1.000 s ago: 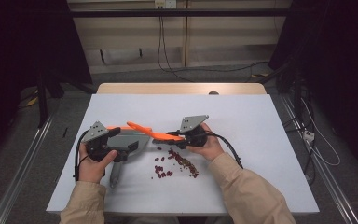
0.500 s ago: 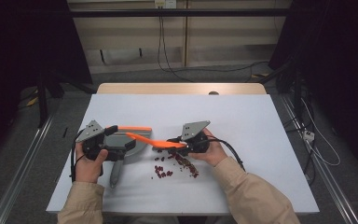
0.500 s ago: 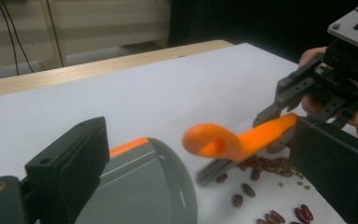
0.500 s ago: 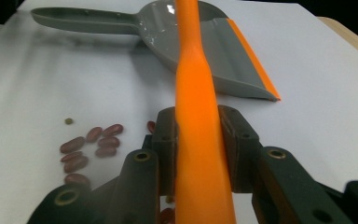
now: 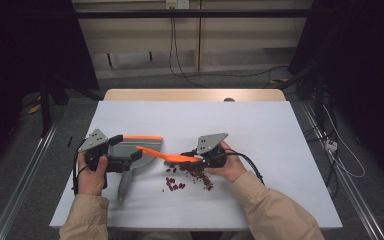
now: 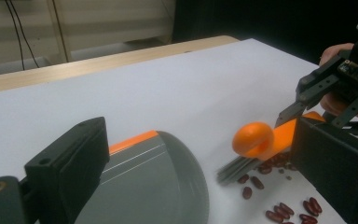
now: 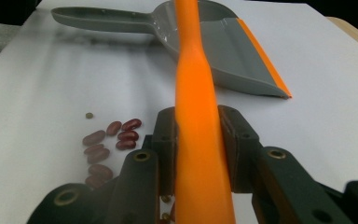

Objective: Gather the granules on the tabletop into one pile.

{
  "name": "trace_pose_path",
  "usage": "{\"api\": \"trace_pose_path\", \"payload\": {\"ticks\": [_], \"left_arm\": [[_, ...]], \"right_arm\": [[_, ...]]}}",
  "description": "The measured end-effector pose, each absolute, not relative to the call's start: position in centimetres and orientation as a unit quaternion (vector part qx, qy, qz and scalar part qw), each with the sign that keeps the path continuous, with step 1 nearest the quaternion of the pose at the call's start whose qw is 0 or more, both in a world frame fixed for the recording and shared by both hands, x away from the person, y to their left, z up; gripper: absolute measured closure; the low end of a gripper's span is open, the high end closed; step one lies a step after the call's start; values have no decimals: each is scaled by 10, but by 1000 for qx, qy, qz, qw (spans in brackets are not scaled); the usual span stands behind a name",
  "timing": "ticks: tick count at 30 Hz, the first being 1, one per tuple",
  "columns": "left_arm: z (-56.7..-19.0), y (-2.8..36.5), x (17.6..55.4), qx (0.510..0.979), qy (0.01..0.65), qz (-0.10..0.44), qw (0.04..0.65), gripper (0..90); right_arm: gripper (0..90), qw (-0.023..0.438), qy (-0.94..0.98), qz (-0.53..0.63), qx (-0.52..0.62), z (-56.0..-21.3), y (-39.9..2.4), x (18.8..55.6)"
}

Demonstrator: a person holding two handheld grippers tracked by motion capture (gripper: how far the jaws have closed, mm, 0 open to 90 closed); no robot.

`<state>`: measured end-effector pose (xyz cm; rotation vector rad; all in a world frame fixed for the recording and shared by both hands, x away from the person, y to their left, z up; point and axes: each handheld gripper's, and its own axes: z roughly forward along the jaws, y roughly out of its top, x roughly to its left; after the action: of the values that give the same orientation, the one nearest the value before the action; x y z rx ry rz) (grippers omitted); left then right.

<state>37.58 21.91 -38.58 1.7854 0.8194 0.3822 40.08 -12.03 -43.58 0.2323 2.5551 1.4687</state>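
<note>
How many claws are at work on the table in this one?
2. The left claw sits at the rear of the grey dustpan; the right claw is shut on the orange brush handle, by the red beans.

You see a dustpan (image 7: 214,42) of smooth grey plastic with a slight sheen and an orange lip. The brush handle (image 7: 198,116) is glossy orange plastic, with dark stiff bristles. Your right tool (image 7: 200,135) has matt black plastic jaws. The beans (image 7: 116,137) are shiny dark red. The desk (image 5: 260,125) is matt white, wood-edged at its far side.
</note>
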Motion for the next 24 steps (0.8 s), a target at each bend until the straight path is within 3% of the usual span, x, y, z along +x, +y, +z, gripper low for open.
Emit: {"api": "trace_pose_path", "payload": {"ticks": [24], "left_arm": [[-401,226,364,774,330,150,520,47]], "right_arm": [[706,88,859,494,96,-432,-124,393]]}}
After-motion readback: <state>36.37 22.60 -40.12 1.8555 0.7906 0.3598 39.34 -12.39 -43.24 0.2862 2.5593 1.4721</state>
